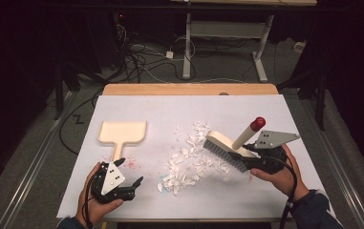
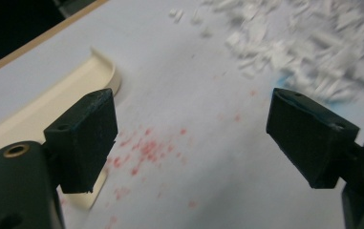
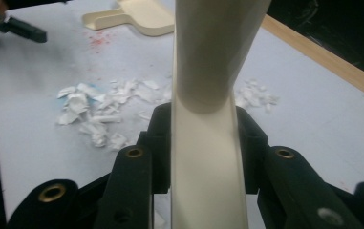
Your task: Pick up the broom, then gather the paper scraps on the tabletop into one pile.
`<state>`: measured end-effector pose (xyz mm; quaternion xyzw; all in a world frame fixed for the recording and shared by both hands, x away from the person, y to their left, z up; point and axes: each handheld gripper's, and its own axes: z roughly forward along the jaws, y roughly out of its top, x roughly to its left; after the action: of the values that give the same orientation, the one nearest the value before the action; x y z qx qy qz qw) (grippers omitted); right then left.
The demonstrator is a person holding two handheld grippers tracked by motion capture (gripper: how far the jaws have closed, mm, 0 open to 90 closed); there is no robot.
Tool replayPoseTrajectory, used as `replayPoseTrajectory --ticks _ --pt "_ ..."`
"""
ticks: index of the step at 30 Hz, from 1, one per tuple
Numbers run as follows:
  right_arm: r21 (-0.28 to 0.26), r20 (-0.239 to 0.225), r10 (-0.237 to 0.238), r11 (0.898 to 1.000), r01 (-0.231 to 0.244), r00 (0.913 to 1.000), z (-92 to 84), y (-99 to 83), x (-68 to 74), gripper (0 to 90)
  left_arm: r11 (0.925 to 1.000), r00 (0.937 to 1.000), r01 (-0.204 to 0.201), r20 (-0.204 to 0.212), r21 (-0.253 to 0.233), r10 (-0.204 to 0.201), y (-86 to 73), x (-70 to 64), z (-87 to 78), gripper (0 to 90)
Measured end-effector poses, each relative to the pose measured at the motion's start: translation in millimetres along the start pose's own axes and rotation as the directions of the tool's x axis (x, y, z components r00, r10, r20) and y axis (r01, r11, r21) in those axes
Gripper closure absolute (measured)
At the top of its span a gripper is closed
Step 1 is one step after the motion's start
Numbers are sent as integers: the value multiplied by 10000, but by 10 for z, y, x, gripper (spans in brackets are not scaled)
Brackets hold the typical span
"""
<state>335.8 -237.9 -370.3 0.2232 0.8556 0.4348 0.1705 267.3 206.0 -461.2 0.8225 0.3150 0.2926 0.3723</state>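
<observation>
A cream dustpan (image 1: 122, 132) lies flat at the table's left, handle toward me. My left gripper (image 1: 136, 187) hovers near the front edge, just below that handle, open with nothing between its jaws (image 2: 194, 129); the dustpan handle (image 2: 50, 102) lies beside its left jaw. A pile of white paper scraps (image 1: 189, 164) sits mid-table. My right gripper (image 1: 261, 160) is shut on the cream hand brush (image 1: 225, 145), whose red-tipped handle (image 1: 257, 123) points up and away. The bristles rest at the pile's right edge. The handle (image 3: 208, 71) runs up between the right jaws.
Red specks (image 1: 129, 162) stain the white sheet (image 1: 265, 109) near the dustpan handle. The table's wooden far edge (image 1: 189, 89) shows beyond the sheet. Cables and desk legs (image 1: 187, 47) lie on the floor behind. Scraps (image 3: 98, 109) spread left of the brush.
</observation>
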Motion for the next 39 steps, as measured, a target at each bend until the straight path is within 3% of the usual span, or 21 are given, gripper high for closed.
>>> replayPoseTrajectory --ticks 3,7,10,13,14,15,16,20,22,24,26,28,31,34,35,39 --pt "31 169 83 10000 -83 9998 -12 -14 -57 680 9999 9999 122 51 62 -122 -47 -6 -7 169" --pt "12 493 124 9999 -125 9987 -19 -45 -155 680 10000 10000 -56 -34 80 57 -62 -47 -35 170" --pt "14 1108 162 9999 -165 9937 -20 -71 -218 680 9998 10000 -57 16 190 57 -81 -55 -26 170" --pt "66 1346 157 9998 -167 9908 -19 -85 -260 680 9995 9999 -144 -50 297 145 -88 -63 -16 170" --pt "164 1752 26 9999 -56 9845 -10 -94 -292 680 9990 9999 -135 14 431 134 -91 -80 -7 170" --pt "164 1752 26 9999 -56 9845 -10 -94 -292 680 9990 9999 -135 14 431 134 -91 -80 -7 170" --pt "390 2222 -210 9992 127 9748 14 -95 -331 680 9991 9998 -214 25 355 213 -87 -77 1 170" --pt "662 3056 -419 9975 227 9512 110 -87 -456 680 9986 9998 -173 111 492 168 -96 -66 36 169" --pt "815 3301 -474 9964 215 9428 182 -81 -542 680 9985 9998 -188 124 520 182 -97 -65 42 170" --pt "971 3667 -581 9950 240 9285 272 -70 -638 681 9984 9998 -171 147 543 164 -89 -74 54 170" --pt "1053 3873 -594 9942 199 9200 384 -47 -741 681 9976 9996 -176 209 665 163 -88 -93 61 170" --pt "1204 3939 -612 9926 145 9171 494 -16 -835 681 9972 9996 -223 205 710 209 -86 -98 67 169" --pt "1605 4415 -937 9867 242 8923 692 34 -949 681 9974 9994 -279 231 663 265 -66 -117 69 170" --pt "1868 4622 -939 9824 67 8818 911 49 -1036 681 9966 9989 -370 306 737 348 -62 -124 85 169" --pt "1868 4622 -939 9824 67 8818 911 49 -1036 681 9966 9989 -370 306 737 348 -62 -124 85 169" --pt "2296 4813 -874 9728 -292 8722 1246 6 -1057 682 9964 9985 -391 403 750 362 -69 -115 100 170"
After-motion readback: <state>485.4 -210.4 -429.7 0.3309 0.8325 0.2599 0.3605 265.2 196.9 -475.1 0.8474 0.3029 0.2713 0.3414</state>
